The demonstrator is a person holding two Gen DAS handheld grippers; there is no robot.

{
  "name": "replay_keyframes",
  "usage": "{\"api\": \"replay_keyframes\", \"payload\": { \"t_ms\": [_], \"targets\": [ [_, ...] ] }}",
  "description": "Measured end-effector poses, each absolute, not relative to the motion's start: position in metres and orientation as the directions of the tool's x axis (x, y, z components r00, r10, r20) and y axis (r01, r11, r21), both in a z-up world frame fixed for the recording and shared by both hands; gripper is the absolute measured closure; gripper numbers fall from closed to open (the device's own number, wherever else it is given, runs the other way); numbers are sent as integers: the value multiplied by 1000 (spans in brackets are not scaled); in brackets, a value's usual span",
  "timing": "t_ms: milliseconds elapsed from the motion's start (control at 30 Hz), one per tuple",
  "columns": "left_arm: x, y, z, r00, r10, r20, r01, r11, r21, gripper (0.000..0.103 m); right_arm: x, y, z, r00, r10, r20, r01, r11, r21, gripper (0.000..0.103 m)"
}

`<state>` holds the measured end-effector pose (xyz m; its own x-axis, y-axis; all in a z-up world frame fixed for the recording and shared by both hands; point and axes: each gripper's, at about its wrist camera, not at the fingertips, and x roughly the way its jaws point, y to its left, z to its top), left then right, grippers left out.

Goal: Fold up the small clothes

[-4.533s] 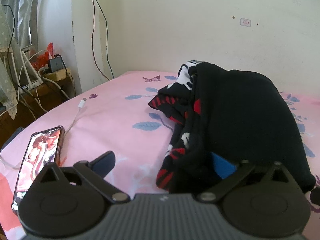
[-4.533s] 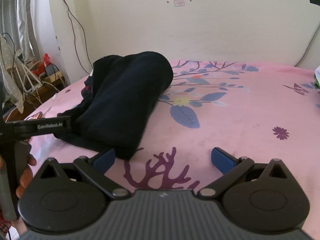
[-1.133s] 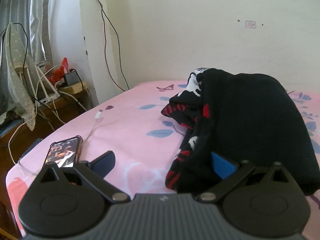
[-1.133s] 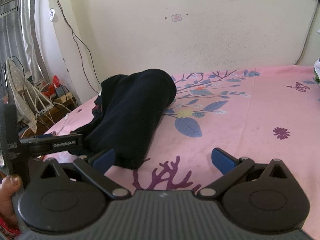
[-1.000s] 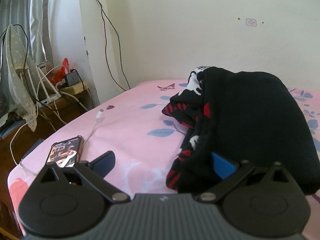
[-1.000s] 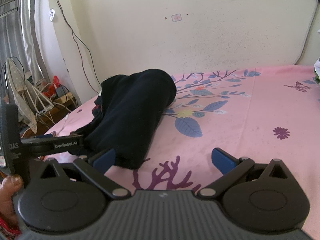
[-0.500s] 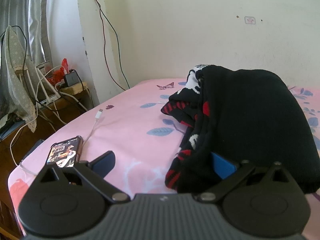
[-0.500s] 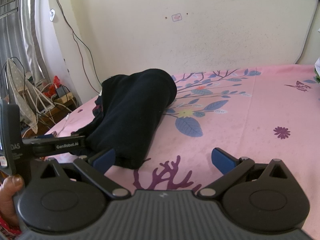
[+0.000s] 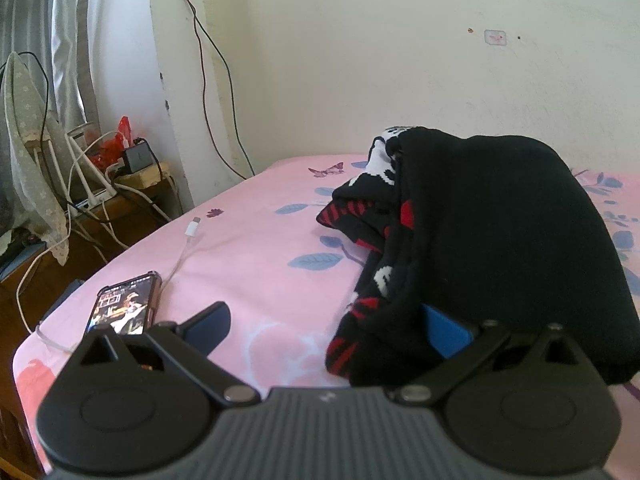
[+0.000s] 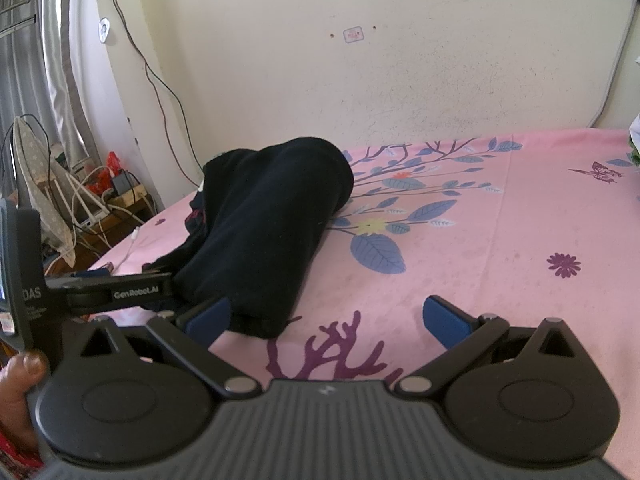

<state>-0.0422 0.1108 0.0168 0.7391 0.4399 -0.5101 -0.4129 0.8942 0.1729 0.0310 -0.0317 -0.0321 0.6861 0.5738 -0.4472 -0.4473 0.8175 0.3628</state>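
A black knit garment [image 9: 488, 240] with red and white patterned parts lies bunched in a heap on the pink sheet. My left gripper [image 9: 326, 330] is open at the heap's near left edge. Its right fingertip [image 9: 446, 336] sits under the overhanging hem, and its left fingertip [image 9: 208, 326] is over bare sheet. In the right wrist view the same heap [image 10: 272, 232] lies ahead to the left. My right gripper [image 10: 326, 318] is open, its left fingertip [image 10: 208, 316] touching the heap's near end. The left gripper's labelled side bar [image 10: 120, 290] reaches into the heap's left side.
A phone [image 9: 124, 312] with a lit screen and a white charging cable [image 9: 188, 240] lie near the bed's left edge. Beyond it stands a side table [image 9: 140, 180] with plugs and wires. The floral pink sheet [image 10: 500, 260] stretches right. A hand [image 10: 20, 380] holds the left gripper.
Since 4.5 s ago both grippers have drawn back and up a little from the heap. Over the last second hardly anything has moved, and the garment keeps its shape.
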Motion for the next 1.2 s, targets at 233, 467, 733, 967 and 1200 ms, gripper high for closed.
{"api": "replay_keyframes", "payload": {
  "t_ms": [233,467,733,967,1200],
  "targets": [
    [-42,110,17,742,434,-511,-405,898,174,0,31,-32,-32,686,574,-447,-447,817,363,6],
    [-42,110,17,742,435,-510,-405,897,177,0,32,-32,-32,686,574,-448,-447,817,363,6],
    [-41,106,17,737,451,-503,-405,891,206,0,32,-32,-32,685,574,-448,-447,817,364,6],
    [-41,108,17,737,448,-506,-404,892,203,0,32,-32,-32,685,574,-448,-446,817,364,6],
    [-42,109,17,738,437,-513,-400,897,188,0,32,-33,-32,685,574,-449,-446,817,365,6]
  ]
}}
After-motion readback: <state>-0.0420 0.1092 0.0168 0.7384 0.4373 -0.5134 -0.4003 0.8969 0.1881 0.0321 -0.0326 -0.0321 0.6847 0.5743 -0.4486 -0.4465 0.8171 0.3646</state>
